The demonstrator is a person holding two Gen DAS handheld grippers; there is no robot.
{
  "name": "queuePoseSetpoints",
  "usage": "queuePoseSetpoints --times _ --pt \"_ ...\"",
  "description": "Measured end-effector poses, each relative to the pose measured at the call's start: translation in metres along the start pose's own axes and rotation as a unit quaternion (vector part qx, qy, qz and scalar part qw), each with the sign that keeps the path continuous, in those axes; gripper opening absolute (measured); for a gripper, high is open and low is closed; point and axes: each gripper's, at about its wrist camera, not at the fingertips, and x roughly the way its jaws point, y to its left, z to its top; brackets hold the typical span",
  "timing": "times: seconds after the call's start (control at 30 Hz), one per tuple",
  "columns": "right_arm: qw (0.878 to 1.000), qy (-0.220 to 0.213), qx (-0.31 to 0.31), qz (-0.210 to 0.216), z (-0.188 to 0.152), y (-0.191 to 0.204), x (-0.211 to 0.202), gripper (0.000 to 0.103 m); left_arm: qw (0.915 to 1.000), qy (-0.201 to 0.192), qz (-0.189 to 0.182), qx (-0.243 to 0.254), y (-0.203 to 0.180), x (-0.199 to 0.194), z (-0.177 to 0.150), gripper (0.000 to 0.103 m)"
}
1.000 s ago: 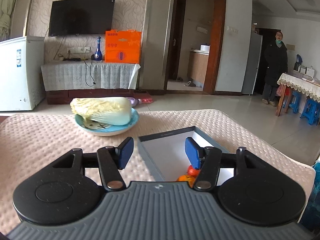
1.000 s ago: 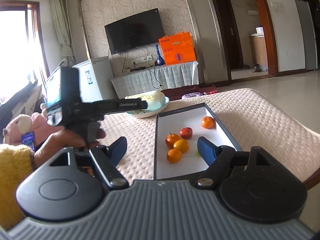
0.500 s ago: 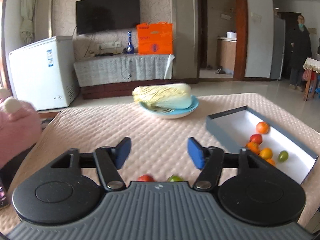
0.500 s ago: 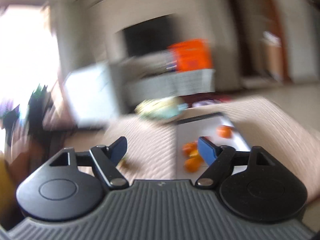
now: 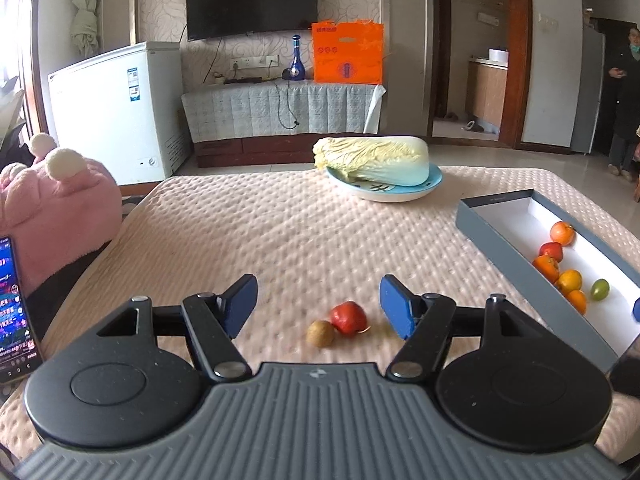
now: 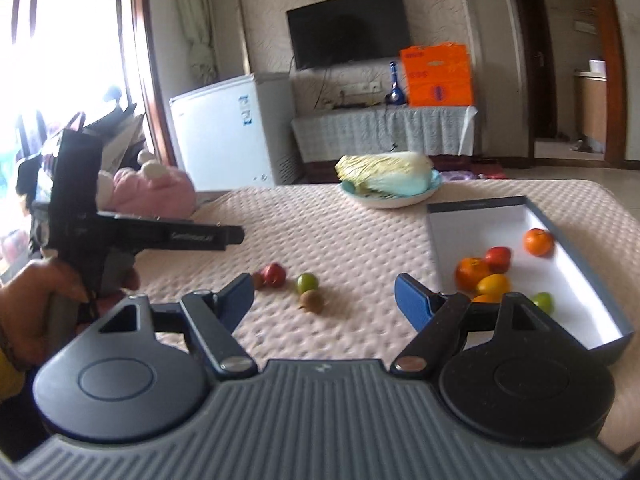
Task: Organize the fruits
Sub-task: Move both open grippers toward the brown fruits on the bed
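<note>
Grey shallow cardboard box [image 6: 480,205] holds six small fruits; four loose on quilted cloth left of box; left gripper [image 5: 318,303], right gripper [image 6: 324,296] both open, empty, left's jaws just widened

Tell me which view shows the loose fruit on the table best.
Right wrist view: four loose pieces show, a red fruit, a green fruit and two brown fruits, though slightly blurred. Left wrist view is sharper but shows only the red one and one brown one.

Pale napa cabbage [image 5: 374,160] on a blue-rimmed plate [image 5: 434,184] upper centre, pink plush toy [image 5: 56,208] at left
</note>
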Motion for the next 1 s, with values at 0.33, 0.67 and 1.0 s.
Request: queuePoseSetpoints --times 0.33,0.67,1.0 --pt "0.999 0.035 -0.03 0.011 -0.005 0.027 0.026 0.079 0.9998 0.001 0.002 -0.018 0.019 -0.002 -0.002 0.073" --pt "0.996 0.052 -0.063 0.019 0.006 0.042 0.058 0.079 0.9995 0.001 -0.009 -0.031 0.029 0.002 -0.002 0.073" --pt "0.997 0.066 -0.041 0.024 -0.003 0.04 0.072 0.078 0.9997 0.011 -0.011 -0.017 0.02 0.011 -0.007 0.073"
